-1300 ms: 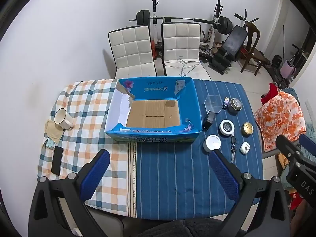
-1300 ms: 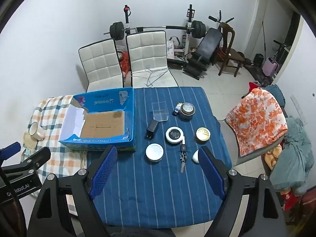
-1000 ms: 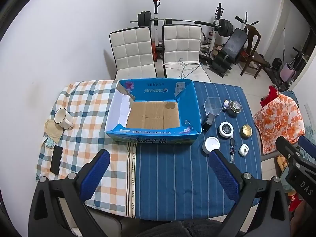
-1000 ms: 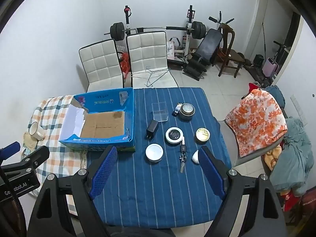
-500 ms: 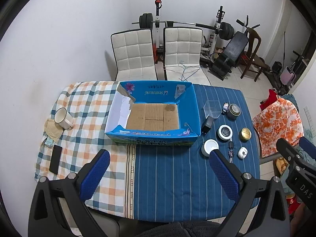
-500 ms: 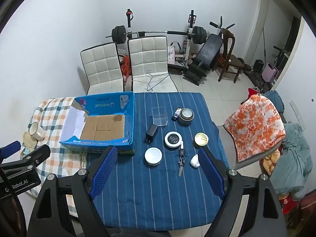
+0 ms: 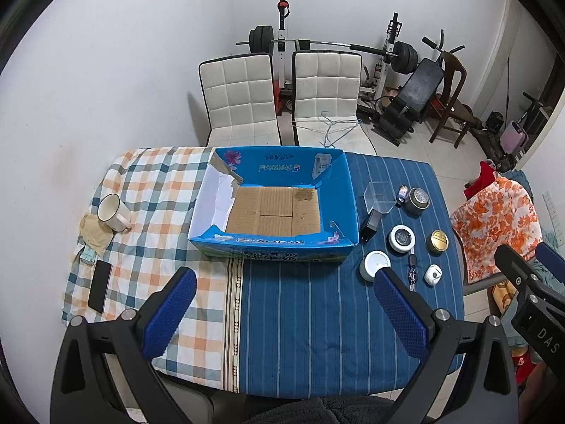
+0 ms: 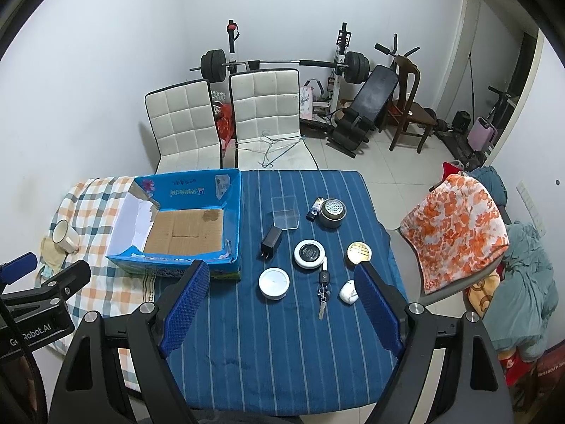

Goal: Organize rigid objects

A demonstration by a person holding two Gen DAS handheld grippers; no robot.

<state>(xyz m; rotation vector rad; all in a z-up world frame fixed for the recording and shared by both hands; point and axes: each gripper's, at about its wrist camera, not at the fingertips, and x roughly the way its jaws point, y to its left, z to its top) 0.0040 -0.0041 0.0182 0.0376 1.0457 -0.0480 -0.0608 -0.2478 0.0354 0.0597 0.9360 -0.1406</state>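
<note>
An open blue cardboard box [image 7: 348, 198] [image 8: 233, 212] stands empty on the table. To its right on the blue striped cloth lie several small objects: a clear plastic box [image 8: 285, 212], a black charger [image 8: 271, 242], a white round jar [image 8: 273, 283], a black-and-white round tin [image 8: 309, 253], a gold tin [image 8: 359, 251], a metal tin [image 8: 333, 212], a car key [image 8: 323, 288] and a white earbud case [image 8: 348, 291]. My left gripper [image 7: 284, 309] is open, high above the table's front. My right gripper [image 8: 282, 304] is open, high above the objects.
A white mug [image 7: 113, 212] on a cloth and a black phone [image 7: 99, 285] lie on the checked cloth at the left. Two white chairs [image 7: 279, 95] stand behind the table. A chair with an orange floral cloth [image 8: 459, 226] stands at the right. Gym equipment lines the back wall.
Both grippers have risen and drawn back a little, so the table looks smaller and lower in both views. Nothing on the table has moved.
</note>
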